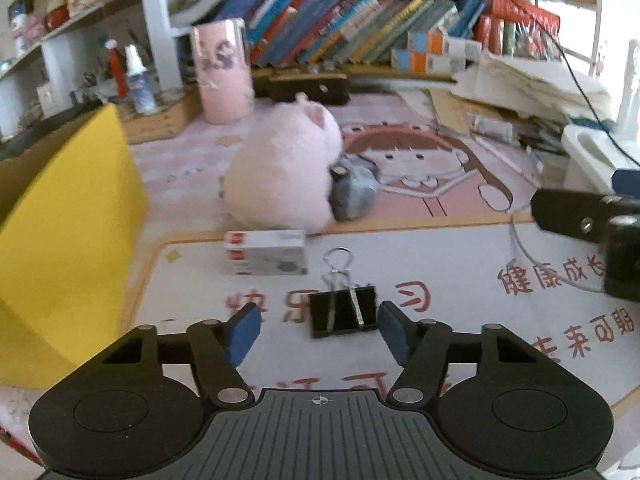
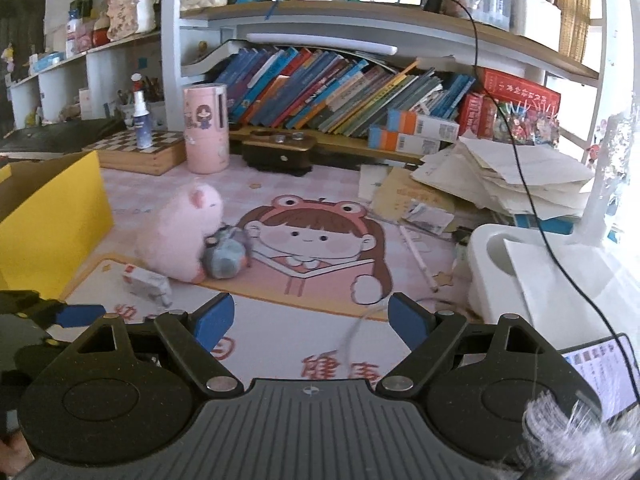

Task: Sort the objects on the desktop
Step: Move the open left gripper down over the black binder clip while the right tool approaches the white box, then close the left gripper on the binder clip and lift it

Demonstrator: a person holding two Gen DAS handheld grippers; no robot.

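The left gripper (image 1: pixel 318 326) hangs low over the desk mat (image 1: pixel 460 280), its blue pads apart to either side of a black binder clip (image 1: pixel 344 312). The right pad sits just beside the clip's edge, the left pad stands clear of it, so nothing is clamped. The clip lies flat on the white part of the mat with its wire handles pointing away. Just beyond it lies a small white box (image 1: pixel 266 252) with red markings.

The right gripper (image 2: pixel 310 318) has its jaws wide and holds nothing — only the printed mat and a thin pale wire loop (image 2: pixel 354 332) show between its pads.

Further back a pink plush pig (image 1: pixel 284 168) sits on the pink cartoon part of the mat, a small grey-blue plush (image 1: pixel 354 192) touching its right side. A yellow box (image 1: pixel 68 216) stands at the left edge of the desk. Behind the pig stands a tall pink cylinder (image 1: pixel 222 70), then a row of leaning books (image 1: pixel 340 20) on the shelf — and to the right, a heap of loose papers (image 1: pixel 532 80).
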